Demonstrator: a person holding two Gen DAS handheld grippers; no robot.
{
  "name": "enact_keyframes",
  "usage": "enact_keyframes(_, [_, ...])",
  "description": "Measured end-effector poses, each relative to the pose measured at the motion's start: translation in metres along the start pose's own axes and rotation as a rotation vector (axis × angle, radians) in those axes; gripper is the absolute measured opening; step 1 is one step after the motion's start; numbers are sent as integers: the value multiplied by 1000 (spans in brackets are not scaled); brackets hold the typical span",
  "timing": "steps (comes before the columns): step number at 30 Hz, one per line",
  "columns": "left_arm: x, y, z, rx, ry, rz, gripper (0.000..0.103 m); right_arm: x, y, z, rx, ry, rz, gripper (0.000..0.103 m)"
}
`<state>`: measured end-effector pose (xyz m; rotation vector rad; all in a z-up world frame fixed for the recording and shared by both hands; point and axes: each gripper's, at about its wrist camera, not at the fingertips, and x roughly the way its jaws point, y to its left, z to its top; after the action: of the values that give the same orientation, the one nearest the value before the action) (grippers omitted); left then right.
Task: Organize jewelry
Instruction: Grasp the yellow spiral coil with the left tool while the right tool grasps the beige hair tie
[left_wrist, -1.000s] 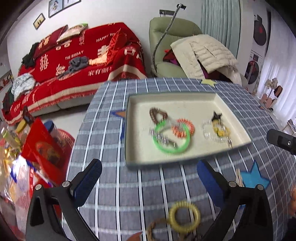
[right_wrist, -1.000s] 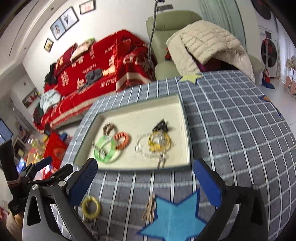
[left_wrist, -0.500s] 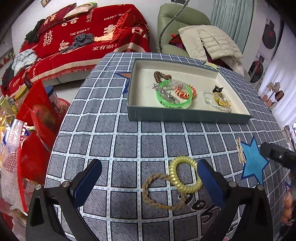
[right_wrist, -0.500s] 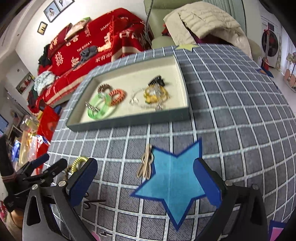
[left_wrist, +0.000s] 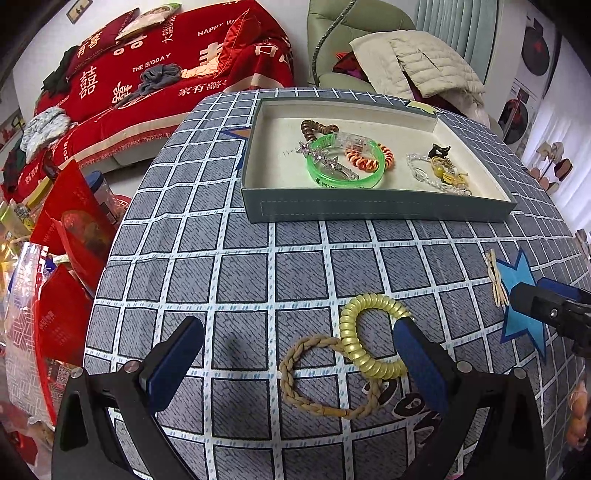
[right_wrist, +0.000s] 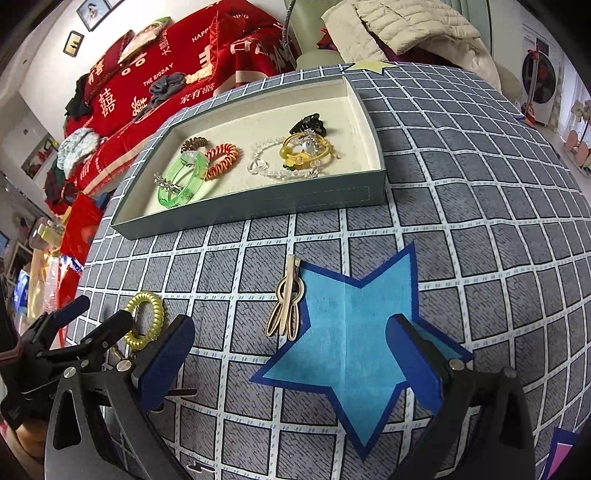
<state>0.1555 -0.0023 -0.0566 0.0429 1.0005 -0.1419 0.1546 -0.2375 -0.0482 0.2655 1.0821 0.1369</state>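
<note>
Jewelry tray (left_wrist: 376, 210) now sits far across the table as both wide-open, empty grippers, left gripper (left_wrist: 295, 354) and right gripper (right_wrist: 291, 362), have dropped near the loose pieces, probably targeting yellow coil tie (left_wrist: 373, 332) and beige clip (right_wrist: 286, 306).

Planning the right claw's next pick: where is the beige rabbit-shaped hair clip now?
The beige rabbit-shaped hair clip lies on the checked tablecloth, at the blue star patch's left edge, in front of the grey tray.

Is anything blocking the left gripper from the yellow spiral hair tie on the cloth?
Nothing visible does. The left gripper is open around the yellow spiral hair tie; only the braided tan hair tie lies touching it.
</note>
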Motion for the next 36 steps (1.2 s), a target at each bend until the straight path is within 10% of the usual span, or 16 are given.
enact_keyframes(14, [13, -13, 1, 55, 17, 26, 102, 21, 16, 13, -61, -22, -102, 75])
enact_keyframes(36, [7, -33, 0, 142, 12, -55, 32, 22, 27, 10, -157, -52, -164, 20])
